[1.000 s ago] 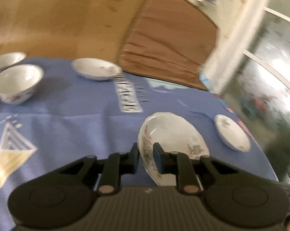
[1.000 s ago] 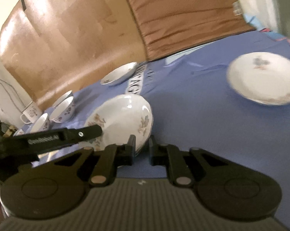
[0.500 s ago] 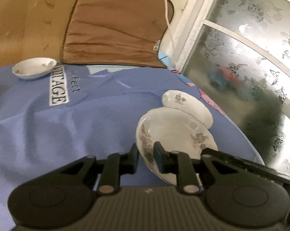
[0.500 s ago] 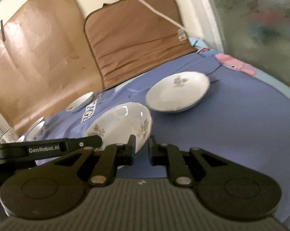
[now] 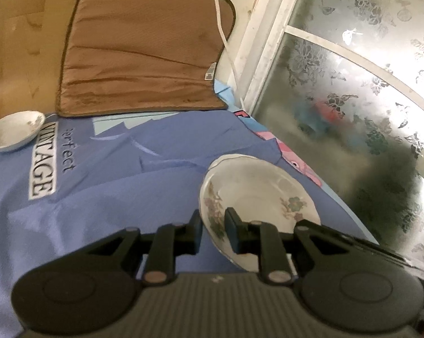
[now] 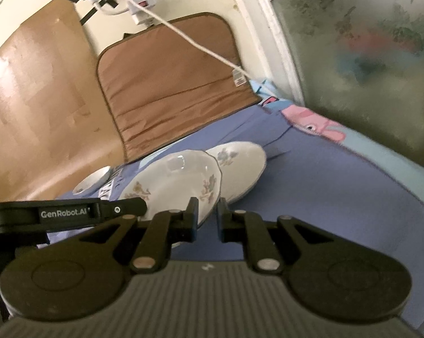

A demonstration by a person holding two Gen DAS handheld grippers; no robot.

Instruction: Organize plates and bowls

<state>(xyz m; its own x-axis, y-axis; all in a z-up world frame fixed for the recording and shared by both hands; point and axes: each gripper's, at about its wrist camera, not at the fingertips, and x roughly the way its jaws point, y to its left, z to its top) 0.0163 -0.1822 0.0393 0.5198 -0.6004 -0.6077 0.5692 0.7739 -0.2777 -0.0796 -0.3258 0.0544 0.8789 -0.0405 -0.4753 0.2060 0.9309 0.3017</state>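
Left wrist view: my left gripper (image 5: pixel 213 226) clamps the floral plate's (image 5: pixel 257 194) rim at lower centre, above the blue cloth (image 5: pixel 105 186). Right wrist view: my right gripper (image 6: pixel 205 214) pinches the same plate (image 6: pixel 172 181) at centre frame, overlapping a second plate (image 6: pixel 240 163) behind it.

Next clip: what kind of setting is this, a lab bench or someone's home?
Most likely a home. The dishes sit on a blue printed cloth, not a bench. Behind it a brown padded mat leans on the wall, a patterned frosted-glass panel stands alongside, and a power strip hangs taped to the wall.
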